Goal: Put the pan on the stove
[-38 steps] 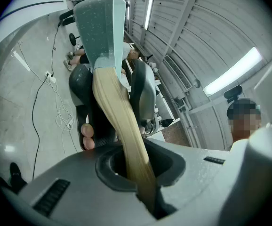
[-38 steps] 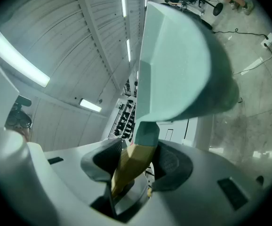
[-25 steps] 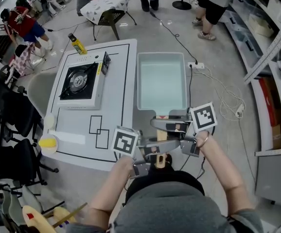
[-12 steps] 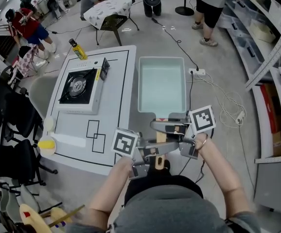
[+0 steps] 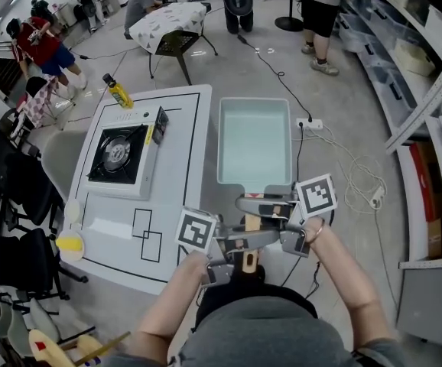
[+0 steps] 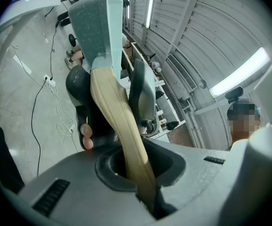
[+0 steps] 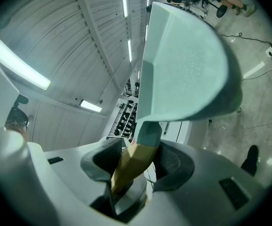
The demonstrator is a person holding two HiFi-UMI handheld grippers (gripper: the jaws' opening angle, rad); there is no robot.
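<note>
A pale green rectangular pan (image 5: 254, 140) with a wooden handle (image 5: 250, 224) hangs level over the floor, just right of the white table (image 5: 181, 176). Both grippers hold its handle. The left gripper (image 5: 238, 260) is shut on the handle's near end, and in the left gripper view the wood (image 6: 118, 121) runs up from the left gripper (image 6: 137, 167) to the pan (image 6: 96, 27). The right gripper (image 5: 265, 205) clamps the handle close to the pan. In the right gripper view, that gripper (image 7: 135, 166) has both pads against the handle (image 7: 132, 166) below the pan (image 7: 188, 65). The portable gas stove (image 5: 121, 150) sits on the table's far left part, with nothing on its burner.
A yellow bottle (image 5: 118, 92) stands at the table's far corner and a yellow cup (image 5: 69, 243) at its near left edge. Black outlines (image 5: 148, 234) mark the tabletop. Cables (image 5: 347, 147) trail on the floor right of the pan. People, chairs and shelving ring the area.
The table and stove sit a little lower in the head view than before. The pan and both grippers keep the same hold and nearly the same place.
</note>
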